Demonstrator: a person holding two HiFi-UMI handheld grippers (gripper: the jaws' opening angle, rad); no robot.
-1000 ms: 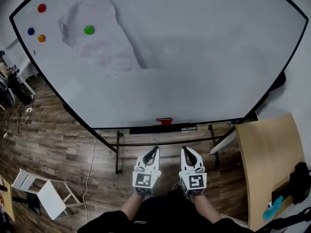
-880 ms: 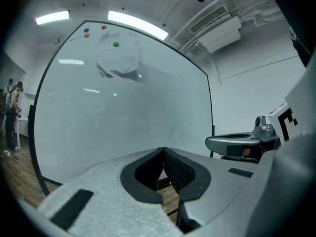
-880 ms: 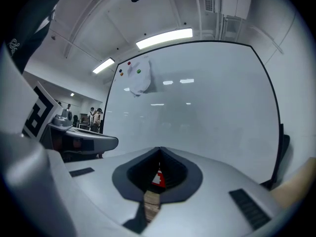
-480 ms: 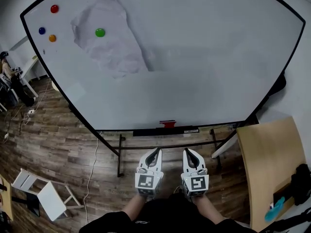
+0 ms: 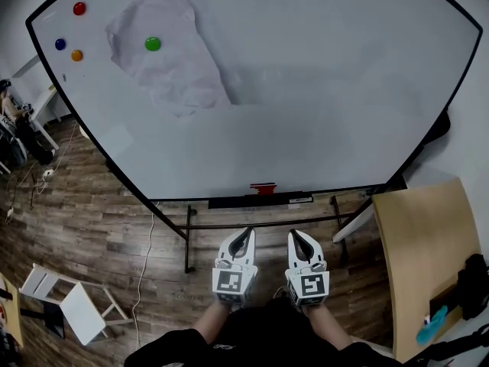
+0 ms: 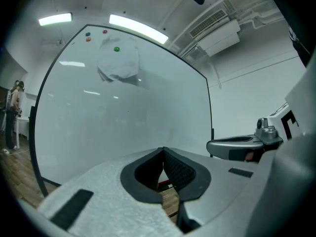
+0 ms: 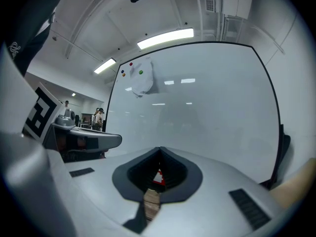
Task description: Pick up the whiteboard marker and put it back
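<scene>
A wood-plank floor [image 5: 99, 228] fills the lower part of the head view, with a wooden table [image 5: 424, 258] at the lower right. Nearest, at the bottom centre, the left gripper [image 5: 244, 235] and the right gripper [image 5: 296, 237] are held side by side, level and aimed at the board. In each gripper's own view the jaws are pressed together at the tips and nothing is pinched between them (only floor and a scrap of red are glimpsed through the small gap behind the tips).

Beyond them, a little below mid-frame, a black tray [image 5: 229, 202] runs along the lower edge of the whiteboard [image 5: 306, 90]. A small red thing [image 5: 262, 189] sits at the tray's middle. It is judged to be the whiteboard marker, though it is too small for its shape to be made out. Farther off, at the upper left, a sheet of paper [image 5: 176, 75] is pinned by a green magnet [image 5: 153, 43].

With the red thing at the tray and both grippers empty and well apart from it, the scene fits a marker waiting to be lifted as well as one already set back. Which of the two it is cannot be settled. Were the tray to be worked at, a level, square approach would be judged best. The jaws would be spread only near the marker and closed across its barrel, so that it is not rolled off the narrow ledge.
</scene>
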